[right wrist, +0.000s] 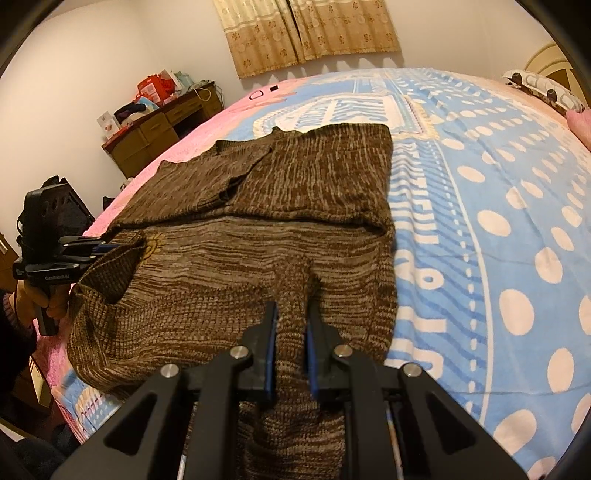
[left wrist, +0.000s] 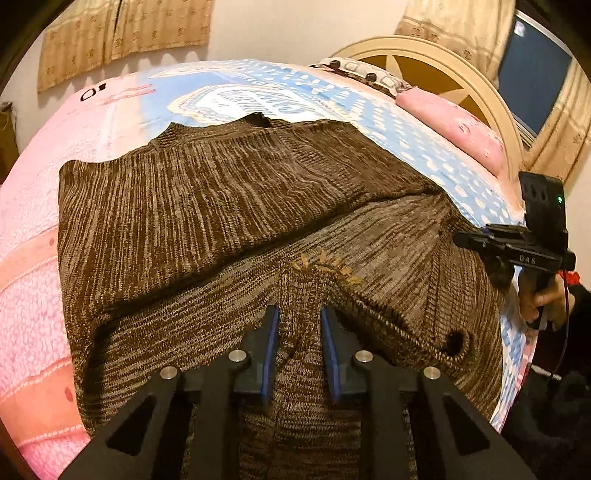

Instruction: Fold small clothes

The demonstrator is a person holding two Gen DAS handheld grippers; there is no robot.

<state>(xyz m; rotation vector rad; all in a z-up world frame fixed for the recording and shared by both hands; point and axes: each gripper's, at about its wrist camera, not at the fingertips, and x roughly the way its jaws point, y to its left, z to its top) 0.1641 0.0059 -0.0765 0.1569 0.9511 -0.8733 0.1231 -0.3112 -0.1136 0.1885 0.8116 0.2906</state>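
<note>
On the bed: brown knit sweater (right wrist: 258,229) lies on the pink and blue blanket (right wrist: 480,206), near its front edge
Room: bare blanket to the right and beyond; pink pillow (left wrist: 465,133) by the headboard (left wrist: 443,55)
Lie: long axis runs away from the cameras, far part folded over
Left gripper (left wrist: 298,314): nearly closed, pinching a raised ridge of knit
Right gripper (right wrist: 291,310): nearly closed, pinching the near hem

Plain white walls (right wrist: 92,66), beige patterned curtains (right wrist: 310,33), a cluttered wooden desk (right wrist: 155,129) in the corner, arched cream headboard (left wrist: 436,70).
</note>
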